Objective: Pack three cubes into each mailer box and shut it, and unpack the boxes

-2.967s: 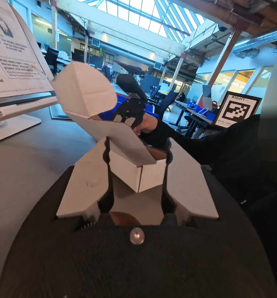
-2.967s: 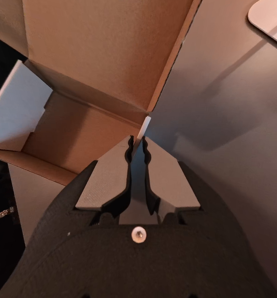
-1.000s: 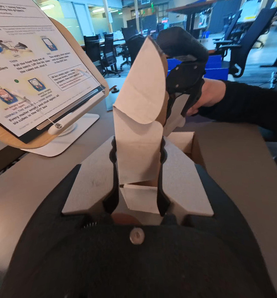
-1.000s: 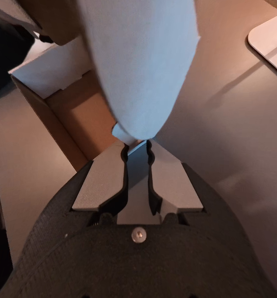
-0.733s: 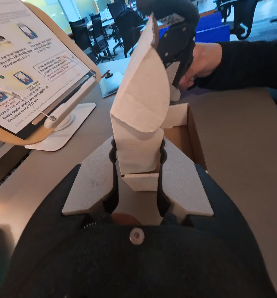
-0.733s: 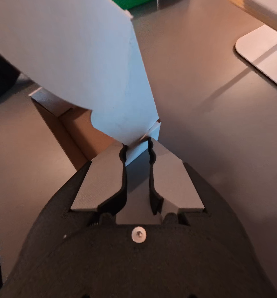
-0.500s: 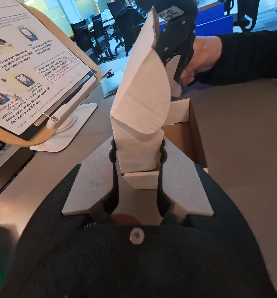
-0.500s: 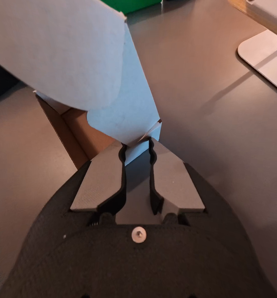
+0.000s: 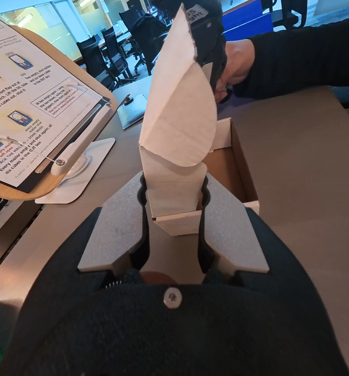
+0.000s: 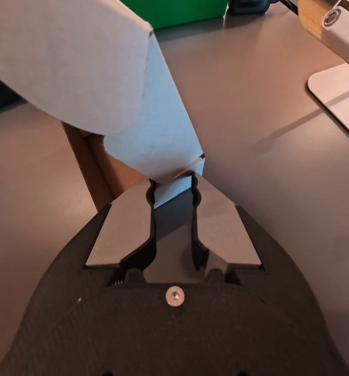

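Note:
A white mailer box (image 9: 248, 183) with a brown inside rests on the grey table, its lid (image 9: 177, 114) standing upright. No cubes show. My left gripper (image 9: 173, 187) is closed on the base of the lid at the box's near corner. The right gripper's black body (image 9: 210, 40) shows behind the lid's top, held by a hand (image 9: 238, 61). In the right wrist view my right gripper (image 10: 172, 181) is open, its tips on either side of the box's white corner (image 10: 169, 191), under the lid (image 10: 159, 122) and its rounded flap (image 10: 68, 71).
An instruction sheet on a wooden stand (image 9: 27, 101) with a white base (image 9: 78, 183) stands to the left; the base shows in the right wrist view (image 10: 342, 97). A green container (image 10: 179, 10) lies beyond the box. A small grey plate (image 9: 133, 112) sits farther back. My right fingertips sit around 12 centimetres from my left ones.
The box came down from a tilted hold to the table. The right gripper let go of the lid's edge and its jaws widened. The left jaws narrowed onto the lid.

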Available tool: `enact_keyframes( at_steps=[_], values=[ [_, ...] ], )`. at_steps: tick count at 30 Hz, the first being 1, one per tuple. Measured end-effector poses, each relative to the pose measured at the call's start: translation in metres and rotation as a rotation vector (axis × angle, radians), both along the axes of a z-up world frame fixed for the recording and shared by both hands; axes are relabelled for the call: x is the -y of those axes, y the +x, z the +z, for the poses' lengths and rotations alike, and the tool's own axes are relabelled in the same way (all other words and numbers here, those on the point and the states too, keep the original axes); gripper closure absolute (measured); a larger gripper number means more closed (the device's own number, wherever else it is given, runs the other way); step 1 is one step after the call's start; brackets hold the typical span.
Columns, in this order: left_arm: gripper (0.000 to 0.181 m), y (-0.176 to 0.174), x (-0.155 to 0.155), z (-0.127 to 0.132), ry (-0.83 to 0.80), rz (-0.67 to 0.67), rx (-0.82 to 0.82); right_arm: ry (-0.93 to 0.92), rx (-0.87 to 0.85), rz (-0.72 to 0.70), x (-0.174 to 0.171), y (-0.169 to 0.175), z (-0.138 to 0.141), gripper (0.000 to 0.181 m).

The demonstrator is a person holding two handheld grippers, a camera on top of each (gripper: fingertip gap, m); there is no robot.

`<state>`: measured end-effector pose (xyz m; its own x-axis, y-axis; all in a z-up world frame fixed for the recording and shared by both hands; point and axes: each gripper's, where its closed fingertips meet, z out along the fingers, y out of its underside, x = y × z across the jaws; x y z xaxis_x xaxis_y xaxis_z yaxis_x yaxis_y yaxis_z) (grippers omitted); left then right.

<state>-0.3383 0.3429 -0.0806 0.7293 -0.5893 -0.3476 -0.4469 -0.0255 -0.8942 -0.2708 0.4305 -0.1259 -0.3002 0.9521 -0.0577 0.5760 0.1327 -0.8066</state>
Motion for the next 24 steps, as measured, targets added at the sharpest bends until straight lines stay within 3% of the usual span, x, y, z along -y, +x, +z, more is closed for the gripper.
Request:
enact_keyframes(
  at_steps=[19, 24],
  values=[
    [0.128, 0.008, -0.001, 0.0, -0.014, -0.018, -0.002, 0.063, -0.031, 0.045, -0.002, 0.015, 0.004, 0.126],
    [0.128, 0.008, -0.001, 0.0, -0.013, -0.016, -0.009, 0.067, -0.051, 0.079, -0.003, 0.028, 0.011, 0.129]
  ],
)
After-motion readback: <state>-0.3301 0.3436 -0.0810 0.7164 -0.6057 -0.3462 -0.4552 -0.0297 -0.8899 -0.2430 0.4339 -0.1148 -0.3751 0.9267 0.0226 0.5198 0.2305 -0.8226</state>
